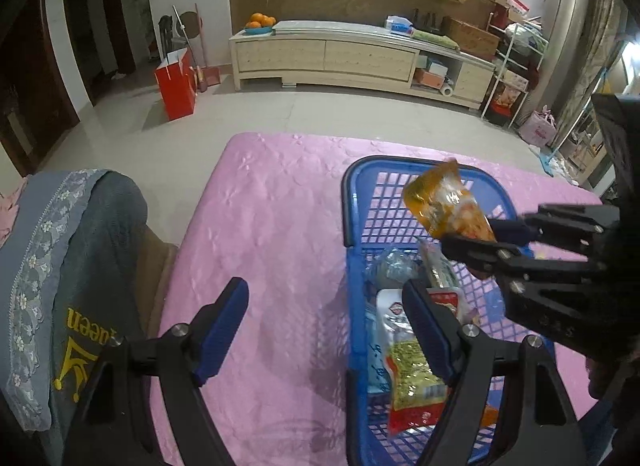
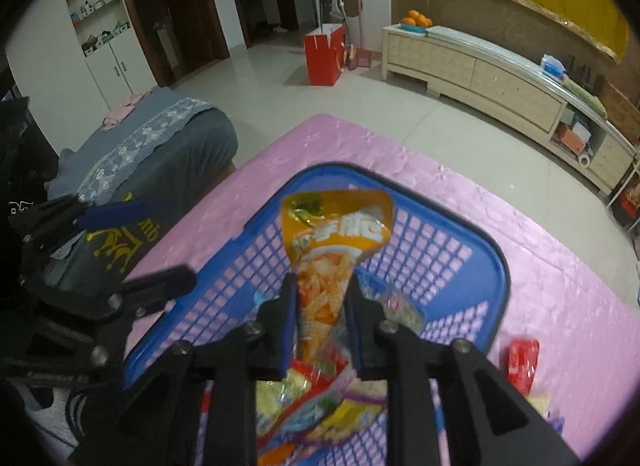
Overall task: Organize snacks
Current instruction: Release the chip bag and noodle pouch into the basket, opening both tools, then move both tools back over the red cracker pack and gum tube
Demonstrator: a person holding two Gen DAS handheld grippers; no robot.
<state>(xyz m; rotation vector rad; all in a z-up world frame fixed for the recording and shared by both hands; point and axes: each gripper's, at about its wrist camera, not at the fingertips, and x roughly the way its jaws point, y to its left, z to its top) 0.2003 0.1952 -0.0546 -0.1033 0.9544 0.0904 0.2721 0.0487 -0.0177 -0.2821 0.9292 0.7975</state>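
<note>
A blue plastic basket (image 1: 360,201) stands on the pink tablecloth (image 1: 260,225) and holds several snack packets (image 1: 412,370). My right gripper (image 2: 320,302) is shut on an orange snack bag (image 2: 332,234) and holds it above the basket (image 2: 460,234); the bag also shows in the left wrist view (image 1: 444,201), with the right gripper (image 1: 480,240) coming in from the right. My left gripper (image 1: 324,330) is open and empty, low over the basket's left rim. It also shows at the left of the right wrist view (image 2: 136,242).
A red packet (image 2: 522,362) and other small packets lie on the cloth right of the basket. A grey-covered seat (image 1: 72,286) stands left of the table. A low cabinet (image 1: 360,57) and a red bag (image 1: 176,81) are across the floor.
</note>
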